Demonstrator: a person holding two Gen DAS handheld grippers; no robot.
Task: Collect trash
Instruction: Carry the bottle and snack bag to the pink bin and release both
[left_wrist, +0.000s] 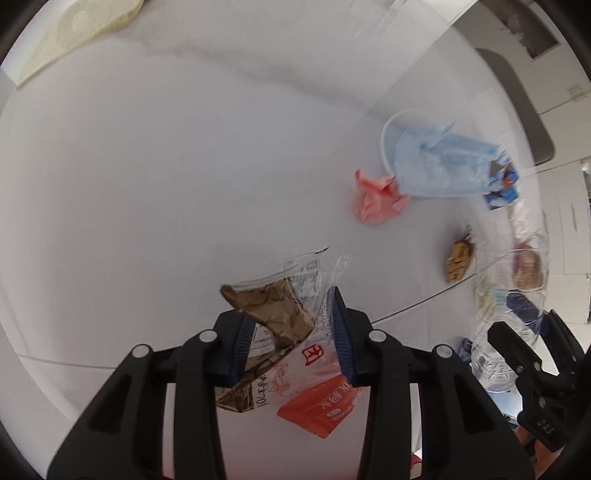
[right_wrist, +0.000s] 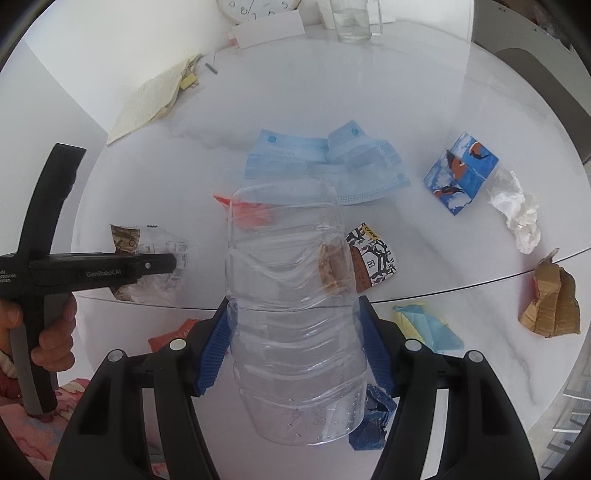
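Between the ribbed blue pads of the right gripper (right_wrist: 295, 343) sits a clear plastic bottle (right_wrist: 291, 295), pinched at its sides; its thin wall is ridged and crumpled, and it stands out forward along the fingers over the white marbled table (right_wrist: 461, 96). Ahead of the bottle lie pleated blue face masks (right_wrist: 325, 162) of soft non-woven fabric. Forward and to the right lie a folded blue carton (right_wrist: 461, 173) printed with clouds and orange shapes, a crumpled white tissue (right_wrist: 517, 210) and a torn wad of brown cardboard (right_wrist: 550, 306). Just right of the fingers lie flat yellow and light-blue paper scraps (right_wrist: 428, 325).

To the left in that view, the left gripper (left_wrist: 291, 347) carries the words "GenRobot.AI" on its black side. Its own camera shows its blue pads closed against a crinkly transparent wrapper (left_wrist: 288, 332) with brown patterned print, a red panel and small Korean lettering too blurred to read. Ahead and to the right of it lies a crumpled pink paper (left_wrist: 376, 199), touching the masks' edge, and farther right a small brown snack piece (left_wrist: 459, 260).
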